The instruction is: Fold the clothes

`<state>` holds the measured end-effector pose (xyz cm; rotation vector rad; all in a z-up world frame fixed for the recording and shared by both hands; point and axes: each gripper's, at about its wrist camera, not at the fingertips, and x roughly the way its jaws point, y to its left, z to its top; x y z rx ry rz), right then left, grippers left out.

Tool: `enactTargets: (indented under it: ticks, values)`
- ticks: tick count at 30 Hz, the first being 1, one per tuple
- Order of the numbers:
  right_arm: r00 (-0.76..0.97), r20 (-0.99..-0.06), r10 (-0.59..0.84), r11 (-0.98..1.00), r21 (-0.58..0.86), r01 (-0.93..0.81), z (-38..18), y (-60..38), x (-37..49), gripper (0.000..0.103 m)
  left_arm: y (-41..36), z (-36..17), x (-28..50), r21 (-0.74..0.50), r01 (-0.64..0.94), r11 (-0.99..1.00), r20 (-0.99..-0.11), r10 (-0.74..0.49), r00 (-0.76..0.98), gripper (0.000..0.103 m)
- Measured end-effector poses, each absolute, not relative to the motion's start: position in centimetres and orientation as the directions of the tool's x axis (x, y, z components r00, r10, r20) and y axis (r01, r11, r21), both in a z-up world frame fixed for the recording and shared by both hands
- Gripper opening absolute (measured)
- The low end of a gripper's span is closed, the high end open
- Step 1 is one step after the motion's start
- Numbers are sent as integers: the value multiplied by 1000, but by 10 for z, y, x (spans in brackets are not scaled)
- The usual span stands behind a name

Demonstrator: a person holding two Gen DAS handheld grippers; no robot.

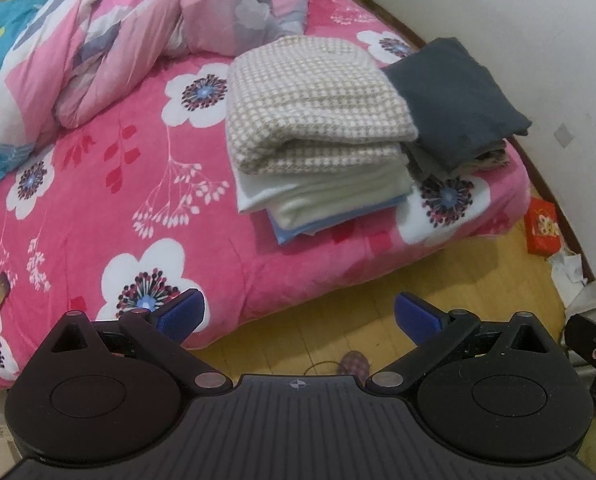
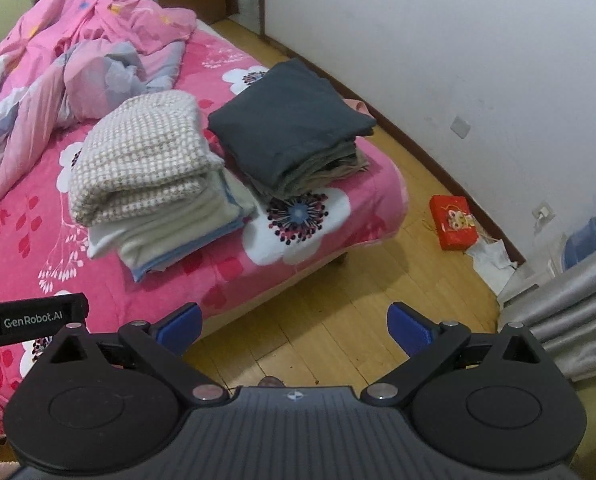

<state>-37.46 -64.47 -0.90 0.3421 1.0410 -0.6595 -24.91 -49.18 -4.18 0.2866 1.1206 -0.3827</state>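
Note:
Two stacks of folded clothes rest on the bed's near corner. A beige checked garment [image 1: 314, 104] [image 2: 146, 152] tops the left stack, over white and light blue pieces [image 1: 322, 200] [image 2: 178, 228]. A dark grey garment [image 1: 458, 92] [image 2: 286, 120] tops the right stack. My left gripper [image 1: 298, 312] is open and holds nothing; it hovers over the bed edge and the floor, short of the stacks. My right gripper [image 2: 294, 322] is open too, empty, above the wooden floor beside the bed.
The bed wears a pink floral cover [image 1: 110, 208] [image 2: 306, 236], with a crumpled pink quilt [image 1: 130, 40] [image 2: 58, 60] behind. A red box [image 1: 542, 228] [image 2: 454, 220] and white paper [image 2: 494, 260] lie on the wooden floor [image 2: 338, 320] by the white wall. Grey curtain [image 2: 578, 312] hangs right.

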Motion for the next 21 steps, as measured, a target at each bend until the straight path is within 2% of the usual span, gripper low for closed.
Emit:
enactTargets:
  ticks: [11,21]
  values:
    - [361,-870,-337,762,-26,647,-7,-645,-381,101,-493,-34,-253,47,440,897,-892,-161,423,102]
    - [388,-873,-297,829,-34,558,-5,-636,-375,101,-491,-32,-253,47,427,903,-892,-154,425,102]
